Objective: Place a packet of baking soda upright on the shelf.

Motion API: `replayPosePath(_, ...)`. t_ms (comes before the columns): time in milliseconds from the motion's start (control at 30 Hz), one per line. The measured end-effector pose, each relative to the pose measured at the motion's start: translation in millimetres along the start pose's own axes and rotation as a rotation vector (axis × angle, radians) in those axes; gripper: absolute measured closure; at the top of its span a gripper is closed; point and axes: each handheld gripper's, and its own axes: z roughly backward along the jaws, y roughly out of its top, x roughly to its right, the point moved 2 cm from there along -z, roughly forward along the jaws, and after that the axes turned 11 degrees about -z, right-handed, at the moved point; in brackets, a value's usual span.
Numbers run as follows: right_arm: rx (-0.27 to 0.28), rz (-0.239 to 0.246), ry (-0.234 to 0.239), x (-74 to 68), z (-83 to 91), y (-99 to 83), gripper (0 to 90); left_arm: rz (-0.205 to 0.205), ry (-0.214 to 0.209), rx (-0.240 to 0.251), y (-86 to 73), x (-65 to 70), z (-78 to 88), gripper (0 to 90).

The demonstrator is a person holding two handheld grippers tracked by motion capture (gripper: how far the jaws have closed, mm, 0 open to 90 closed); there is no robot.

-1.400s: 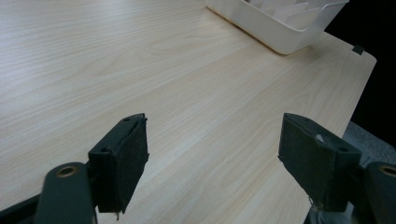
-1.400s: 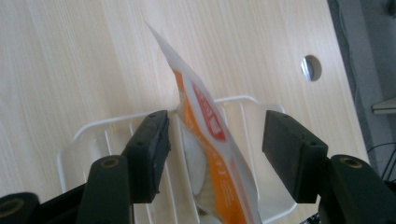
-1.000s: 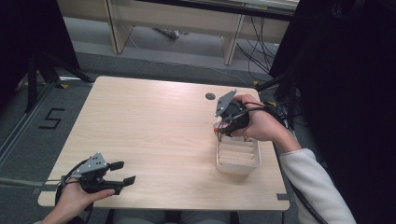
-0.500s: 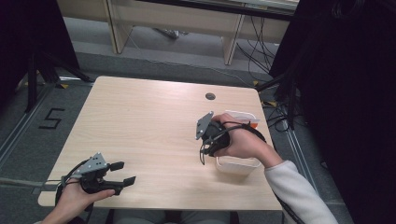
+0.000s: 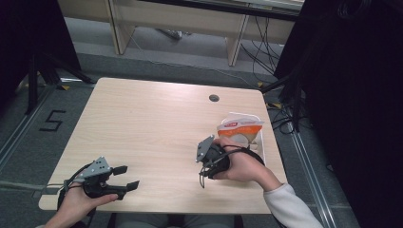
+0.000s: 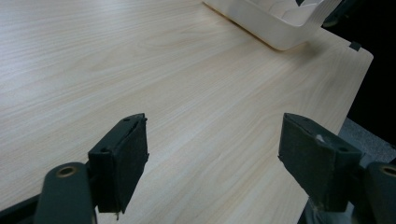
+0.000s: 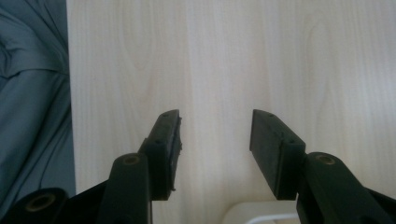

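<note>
Found the right gripper [image 5: 206,168] low over the desk [image 5: 152,123], held in the right hand [image 5: 240,166] close to the near edge. Saw its fingers [image 7: 166,149] parted about halfway, with bare wood between them (had just been closing, and on nothing). Spotted the white tray [image 5: 261,126] just behind those fingers, on the far side of the hand and near the desk's right edge. Caught a pale corner of the same tray [image 7: 261,217] at the bottom of the right gripper view, down by the roots of the fingers. Made out a packet with an orange label [image 5: 240,128] lying in the tray, apart from the fingers and untouched by them. Noticed grey cloth [image 7: 32,116] past the desk's edge, off to the left of the fingers in that view.

Found the left gripper [image 5: 127,176] at the near left corner of the desk, held in the left hand [image 5: 78,202]. Saw its fingers [image 6: 121,163] spread wide, pinching nothing, with plain wood grain between them. Picked out the tray [image 6: 275,28] far ahead of those fingers and off to their right, well apart from them. Noted a small round hole [image 5: 214,98] in the desk, well beyond the right fingers and past the tray.
</note>
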Motion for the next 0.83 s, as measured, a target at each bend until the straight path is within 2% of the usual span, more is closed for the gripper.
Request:
replayPosePath(33, 0.004, -0.007, 0.014, -1.9, -2.4, -2.3, 53.5, 0.005, -0.001, -0.001, -0.2, 0.6, -0.3, 23.3)
replayPosePath(167, 0.008, -0.028, 0.019, -7.9, -13.3, -11.7, 53.5, 0.013, -0.002, 0.001, -0.8, 2.7, -2.3, 23.3)
replayPosePath(267, 0.041, -0.035, 0.041, -13.5, -20.9, -16.8, 53.5, 0.003, -0.002, -0.007, -1.0, 3.0, -2.5, 23.3)
replayPosePath(300, 0.026, -0.06, 0.041, -16.7, -22.2, -19.2, 53.2, 0.008, -0.001, -0.005, -0.9, 3.5, -2.8, 23.3)
replayPosePath(333, 0.027, -0.036, 0.05, -17.1, -25.0, -20.2, 52.8, 0.003, -0.002, -0.005, -0.9, 3.5, -2.7, 23.3)
replayPosePath(367, 0.025, -0.007, 0.031, -15.6, -26.3, -21.2, 52.7, -0.002, -0.002, -0.006, -1.1, 3.3, -2.6, 23.3)
replayPosePath(400, 0.023, -0.008, 0.027, -15.5, -27.0, -21.6, 52.6, -0.002, -0.001, -0.006, -1.2, 3.3, -2.5, 23.3)
replayPosePath(433, 0.021, -0.042, 0.033, -18.1, -27.3, -22.7, 52.4, -0.006, 0.003, -0.006, -1.2, 3.1, -2.2, 23.3)
replayPosePath(500, 0.022, -0.041, 0.046, -20.0, -30.0, -24.2, 51.8, -0.012, 0.003, -0.005, -1.4, 2.9, -2.4, 23.3)
replayPosePath(533, 0.005, -0.052, 0.031, -20.7, -30.1, -25.8, 51.6, -0.01, 0.001, -0.007, -1.6, 3.2, -2.5, 23.3)
replayPosePath(567, 0.025, -0.03, 0.041, -20.1, -32.3, -25.2, 51.2, 0.006, -0.003, -0.005, -1.8, 3.9, -3.2, 23.2)
replayPosePath(600, 0.024, -0.039, 0.055, -21.5, -32.8, -25.3, 50.9, 0.003, -0.002, -0.003, -1.7, 4.1, -3.7, 23.2)
replayPosePath(633, 0.016, -0.028, 0.037, -20.2, -33.4, -25.5, 50.6, -0.03, -0.007, -0.012, -1.6, 2.0, -3.1, 23.2)
replayPosePath(700, -0.009, -0.056, 0.036, -22.1, -33.0, -26.0, 50.1, -0.024, -0.008, -0.01, -1.7, 2.3, -3.7, 23.3)
replayPosePath(733, 0.016, -0.002, 0.044, -19.8, -36.2, -24.6, 49.4, -0.024, -0.007, -0.011, -1.7, 2.2, -3.7, 23.3)
replayPosePath(800, 0.021, 0.014, 0.046, -19.5, -36.8, -24.2, 49.1, -0.01, -0.002, -0.009, -1.7, 2.7, -4.1, 23.3)
replayPosePath(833, 0.018, 0.009, 0.047, -19.8, -36.8, -24.5, 48.8, -0.024, -0.004, -0.009, -1.5, 1.9, -4.2, 23.3)
